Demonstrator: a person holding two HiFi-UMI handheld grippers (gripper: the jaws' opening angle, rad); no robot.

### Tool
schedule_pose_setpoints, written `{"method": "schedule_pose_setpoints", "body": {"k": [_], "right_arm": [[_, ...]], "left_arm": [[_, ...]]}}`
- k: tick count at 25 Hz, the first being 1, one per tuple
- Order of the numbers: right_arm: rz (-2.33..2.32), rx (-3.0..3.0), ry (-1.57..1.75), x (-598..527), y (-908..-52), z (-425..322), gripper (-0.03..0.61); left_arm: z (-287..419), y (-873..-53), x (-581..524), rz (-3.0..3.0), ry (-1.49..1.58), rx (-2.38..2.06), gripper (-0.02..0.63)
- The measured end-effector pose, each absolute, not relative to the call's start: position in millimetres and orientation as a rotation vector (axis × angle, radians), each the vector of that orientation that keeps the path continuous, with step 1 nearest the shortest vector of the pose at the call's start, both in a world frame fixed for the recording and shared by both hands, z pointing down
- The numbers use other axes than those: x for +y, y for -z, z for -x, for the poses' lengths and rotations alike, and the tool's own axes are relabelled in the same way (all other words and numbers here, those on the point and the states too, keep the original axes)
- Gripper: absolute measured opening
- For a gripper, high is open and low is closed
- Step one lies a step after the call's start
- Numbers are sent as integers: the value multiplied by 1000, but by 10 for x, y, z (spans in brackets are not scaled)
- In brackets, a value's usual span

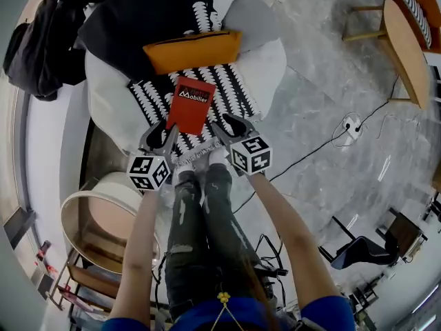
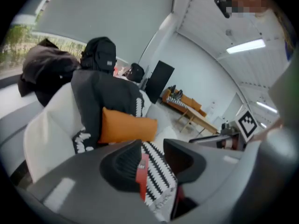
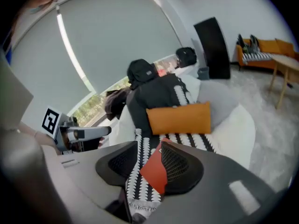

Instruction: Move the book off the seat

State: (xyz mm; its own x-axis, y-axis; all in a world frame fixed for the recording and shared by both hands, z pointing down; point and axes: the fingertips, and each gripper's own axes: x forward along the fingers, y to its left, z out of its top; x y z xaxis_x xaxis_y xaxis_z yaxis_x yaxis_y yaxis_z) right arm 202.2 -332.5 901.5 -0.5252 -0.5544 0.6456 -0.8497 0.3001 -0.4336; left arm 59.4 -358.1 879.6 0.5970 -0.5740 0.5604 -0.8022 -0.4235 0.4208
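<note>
Spread wide, nothing clamped: left gripper [image 1: 164,133] at near-left corner of red book [image 1: 191,103]. In left gripper view [image 2: 152,148], book edge [image 2: 142,169] just beside one jaw, clear gap to the other. Same on right gripper [image 1: 231,128]: held wide apart, w/ book's near-right corner [image 3: 154,169] in the gap [image 3: 149,150], close to one jaw, no squeeze visible.

Lying flat on b/w patterned throw [image 1: 231,88], on seat of white armchair [image 1: 110,102], just in front of orange cushion [image 1: 193,50]: the book, cover up. Behind cushion, draped over backrest: dark jacket [image 1: 138,12].

Directly below grippers in head view: forearms and dark trousers [image 1: 203,233] of person standing at chair's front edge.

To chair's right: grey stone floor [image 1: 310,81] w/ black cable [image 1: 310,154] trailing across; at far right edge, wooden table [image 1: 406,47].
</note>
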Motion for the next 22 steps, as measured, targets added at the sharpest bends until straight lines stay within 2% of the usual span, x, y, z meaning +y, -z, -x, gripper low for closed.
{"method": "schedule_pose_setpoints", "body": {"k": [5, 10, 16, 18, 22], "right_arm": [[-1415, -1980, -1436, -3131, -10619, -2136, 150], [-1208, -1960, -1461, -2930, -11705, -1878, 163], [-1093, -2003, -1571, -2848, -12206, -1625, 179], [-1077, -1985, -1574, -2852, -12275, -1572, 164], [-1106, -1920, -1544, -2829, -12196, -1624, 151]], "left_arm": [[-497, -10440, -3497, -2023, -567, -963, 157], [-313, -11510, -3536, -1954, -696, -924, 187], [-313, -12032, -3412, -1969, -764, -770, 219], [-323, -12068, -3393, -1982, -777, -767, 181], [-369, -11980, -3291, -1968, -846, -792, 167]]}}
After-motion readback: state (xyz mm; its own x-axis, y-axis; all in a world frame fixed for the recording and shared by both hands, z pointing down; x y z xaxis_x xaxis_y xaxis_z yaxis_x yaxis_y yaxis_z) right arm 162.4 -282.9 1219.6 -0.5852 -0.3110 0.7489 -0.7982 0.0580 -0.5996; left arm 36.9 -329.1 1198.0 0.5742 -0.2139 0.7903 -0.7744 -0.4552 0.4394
